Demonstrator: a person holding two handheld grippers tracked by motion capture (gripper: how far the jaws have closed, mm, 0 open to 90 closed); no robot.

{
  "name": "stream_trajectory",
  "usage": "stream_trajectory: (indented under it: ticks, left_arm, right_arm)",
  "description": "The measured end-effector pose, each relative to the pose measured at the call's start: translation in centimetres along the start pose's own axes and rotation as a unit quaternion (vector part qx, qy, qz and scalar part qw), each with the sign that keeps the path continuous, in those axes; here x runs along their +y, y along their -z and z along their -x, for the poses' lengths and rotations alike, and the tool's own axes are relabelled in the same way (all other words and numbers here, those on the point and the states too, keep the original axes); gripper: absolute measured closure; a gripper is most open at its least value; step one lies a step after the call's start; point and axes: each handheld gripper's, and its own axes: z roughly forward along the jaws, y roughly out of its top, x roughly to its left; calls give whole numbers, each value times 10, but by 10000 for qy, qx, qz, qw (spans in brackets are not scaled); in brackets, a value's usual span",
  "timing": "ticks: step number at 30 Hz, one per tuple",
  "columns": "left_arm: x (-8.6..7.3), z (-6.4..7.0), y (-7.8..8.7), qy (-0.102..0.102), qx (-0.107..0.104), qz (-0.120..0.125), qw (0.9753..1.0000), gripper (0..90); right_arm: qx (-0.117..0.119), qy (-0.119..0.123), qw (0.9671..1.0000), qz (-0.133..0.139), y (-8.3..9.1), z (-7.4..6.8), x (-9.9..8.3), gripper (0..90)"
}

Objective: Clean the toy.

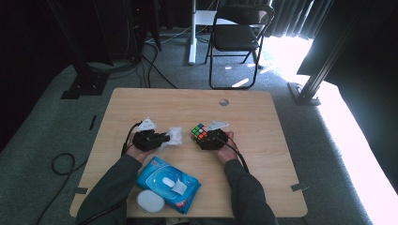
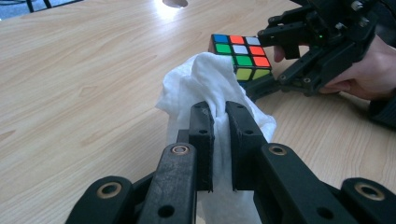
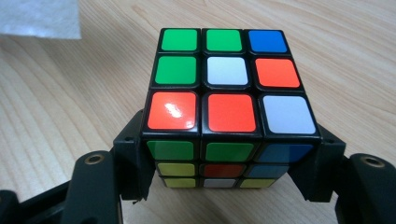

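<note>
A scrambled colour cube (image 1: 199, 131) (image 3: 229, 107) (image 2: 239, 55) stands on the wooden table (image 1: 187, 105). My right gripper (image 1: 206, 139) (image 3: 229, 172) is shut on the cube, its black jaws pressed to the cube's two sides. To the cube's left, my left gripper (image 1: 162, 138) (image 2: 219, 140) is shut on a crumpled white wipe (image 1: 174, 136) (image 2: 210, 88). The wipe bulges out beyond the jaws toward the cube. In the left gripper view the right gripper (image 2: 322, 42) and the hand holding it show beyond the wipe.
A blue pack of wet wipes (image 1: 168, 183) lies near the table's front edge, a white round lid (image 1: 150, 201) beside it. A small hole (image 1: 224, 101) marks the far side of the table. A folding chair (image 1: 237, 37) and cables stand on the floor behind.
</note>
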Motion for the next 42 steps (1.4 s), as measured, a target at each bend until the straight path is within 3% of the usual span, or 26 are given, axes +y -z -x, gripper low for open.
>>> stream_trajectory:
  ticks: [8, 22, 30, 42]
  left_arm:
    - [6, 3, 1, -51, 18, 35, 10000, 822]
    - [15, 6, -1, -72, 36, 74, 9999, 821]
    - [17, 11, -5, -200, 58, -26, 9998, 822]
    - [19, 15, -9, -278, 71, -77, 9996, 821]
  right_arm:
    - [139, 191, 9996, 168, 10, -11, 8, 341]
    - [480, 516, 9975, 98, 12, -32, 16, 341]
    - [576, 677, 9960, 120, 11, -43, 23, 341]
    - [684, 752, 9946, 201, 9, -54, 34, 341]
